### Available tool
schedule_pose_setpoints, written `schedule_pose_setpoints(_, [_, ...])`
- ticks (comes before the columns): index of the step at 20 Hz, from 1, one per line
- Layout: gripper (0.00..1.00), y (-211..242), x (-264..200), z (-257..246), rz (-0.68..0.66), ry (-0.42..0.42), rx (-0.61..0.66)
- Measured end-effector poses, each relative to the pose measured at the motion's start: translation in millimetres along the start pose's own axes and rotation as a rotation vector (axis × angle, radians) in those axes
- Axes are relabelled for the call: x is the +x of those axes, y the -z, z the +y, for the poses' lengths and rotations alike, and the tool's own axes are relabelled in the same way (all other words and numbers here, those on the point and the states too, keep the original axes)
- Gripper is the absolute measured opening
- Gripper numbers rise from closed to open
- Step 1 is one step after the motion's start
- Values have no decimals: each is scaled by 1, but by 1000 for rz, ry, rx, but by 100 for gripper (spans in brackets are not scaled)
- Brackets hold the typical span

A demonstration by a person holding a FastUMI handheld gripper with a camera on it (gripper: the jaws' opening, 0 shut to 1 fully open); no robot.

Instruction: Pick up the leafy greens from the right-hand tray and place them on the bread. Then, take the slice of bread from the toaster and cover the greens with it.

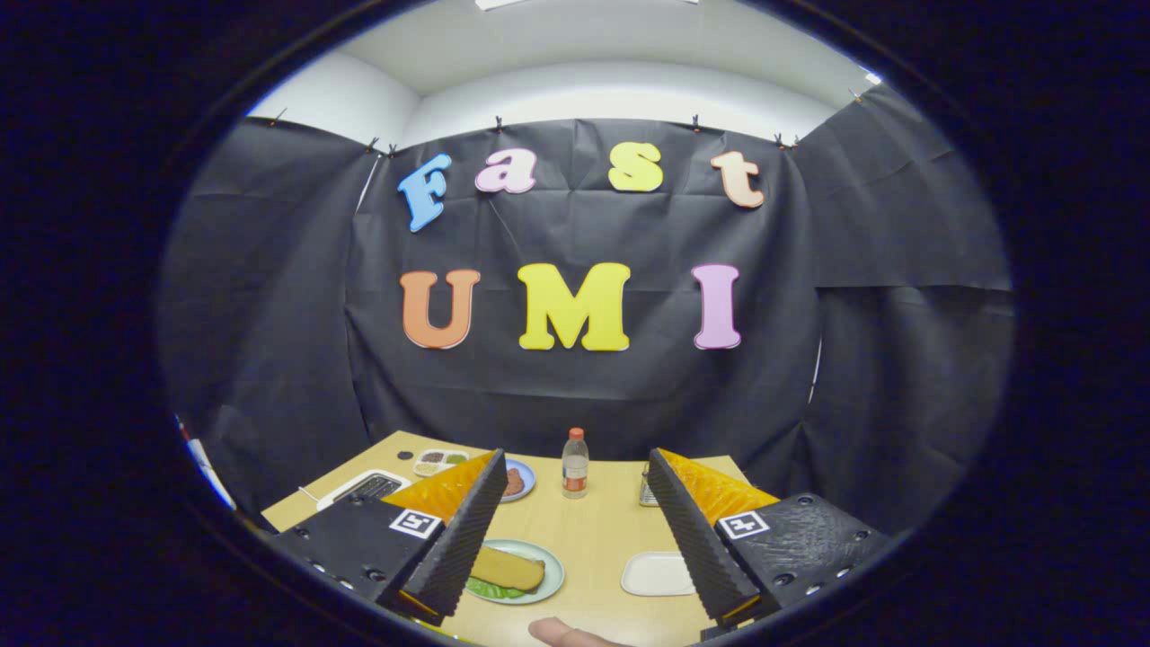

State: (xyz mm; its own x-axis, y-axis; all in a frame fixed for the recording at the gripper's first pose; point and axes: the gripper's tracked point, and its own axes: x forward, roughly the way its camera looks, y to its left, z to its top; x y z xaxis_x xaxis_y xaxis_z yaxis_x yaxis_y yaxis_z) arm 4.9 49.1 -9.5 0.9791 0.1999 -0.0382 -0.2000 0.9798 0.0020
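Observation:
My gripper [576, 463] is open and held above the wooden table [593, 530], with nothing between its fingers. Below it, beside the left finger [467, 530], a pale round plate [550, 580] holds a slice of bread [508, 569]. Leafy greens [492, 589] peek out from under the slice's near edge. A white toaster [364, 488] stands at the table's left, beyond the left finger. A small white tray [654, 573] lies bare by the right finger [696, 530].
A small bottle with an orange cap [575, 463] stands at the far middle of the table. A blue plate with something reddish [517, 481] and a divided condiment dish [440, 461] sit far left. A metal object [647, 490] is half hidden behind the right finger. A person's fingertip [561, 633] shows at the near edge.

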Motion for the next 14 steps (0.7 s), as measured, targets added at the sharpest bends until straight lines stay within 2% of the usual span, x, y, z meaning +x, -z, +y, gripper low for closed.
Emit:
schedule_pose_setpoints(5, [96, -4, -22, -7, -28, 9, -13])
schedule_pose_setpoints(14, [96, 15, -11, -23, 18, 61, 7])
